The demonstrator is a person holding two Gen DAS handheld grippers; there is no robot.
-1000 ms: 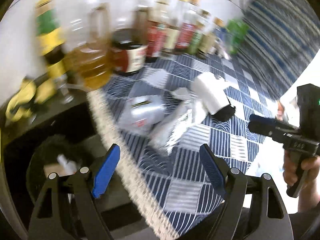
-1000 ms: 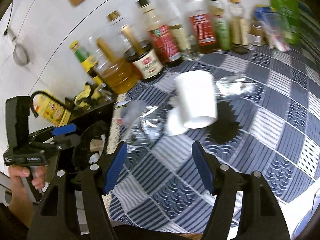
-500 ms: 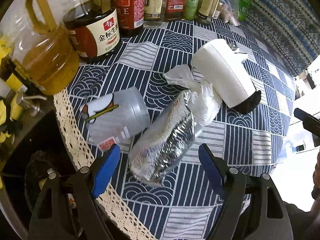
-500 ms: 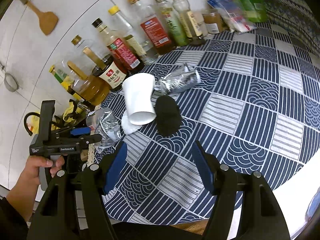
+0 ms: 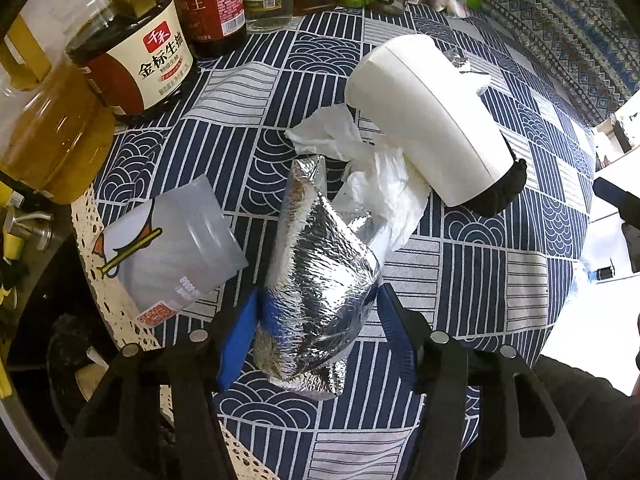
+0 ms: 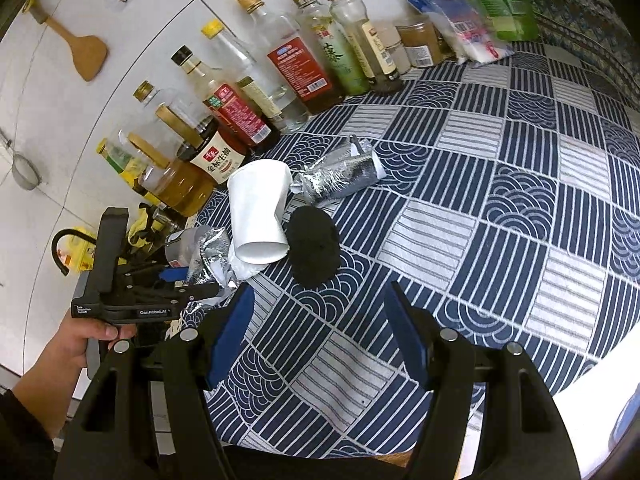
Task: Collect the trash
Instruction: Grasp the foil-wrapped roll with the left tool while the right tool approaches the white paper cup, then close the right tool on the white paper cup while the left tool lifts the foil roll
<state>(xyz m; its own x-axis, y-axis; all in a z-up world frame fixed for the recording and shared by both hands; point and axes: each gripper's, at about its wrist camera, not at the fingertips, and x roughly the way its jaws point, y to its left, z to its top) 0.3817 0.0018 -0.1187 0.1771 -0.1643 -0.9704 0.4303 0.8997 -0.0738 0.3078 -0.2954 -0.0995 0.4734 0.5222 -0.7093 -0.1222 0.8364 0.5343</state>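
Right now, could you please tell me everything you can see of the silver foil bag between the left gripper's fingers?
The silver foil bag is crinkled, shiny and puffed, its flat sealed end pointing toward the bottles. It lies on its side on the blue patterned tablecloth near the lace edge. The left gripper straddles its near end, blue pads close at both sides. Crumpled white tissue touches its far side; a clear plastic cup lies beside it.

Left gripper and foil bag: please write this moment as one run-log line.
left gripper: closing around foil bag | right gripper: open, empty | paper cup: lying on tablecloth

Crinkled shiny foil bag [image 5: 316,280], matt white paper cup [image 5: 428,120], translucent plastic cup [image 5: 168,248], patterned cloth tablecloth [image 6: 500,240].
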